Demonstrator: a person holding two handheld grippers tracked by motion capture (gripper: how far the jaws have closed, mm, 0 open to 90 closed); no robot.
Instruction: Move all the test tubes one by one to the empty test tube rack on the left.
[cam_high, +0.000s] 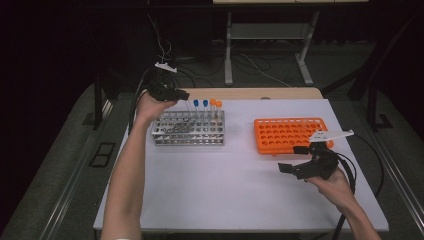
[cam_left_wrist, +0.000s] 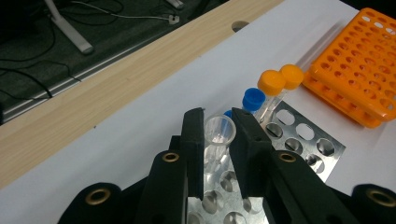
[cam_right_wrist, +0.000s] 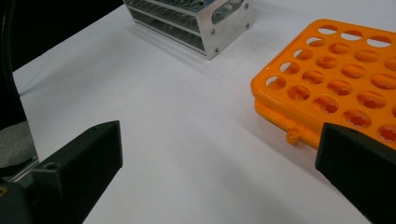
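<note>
Left gripper view: tool around uncapped tube

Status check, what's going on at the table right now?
Left gripper shut on clear tube above metal rack. Right gripper open, empty, beside orange rack. Nothing in the way.

Orange rack on white table, well apart from capped tubes; cables on the floor.

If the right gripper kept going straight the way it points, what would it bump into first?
Probably the bare white table between its open jaws. The right gripper tilts downward; the orange rack lies off to one side, the metal rack farther ahead.
</note>
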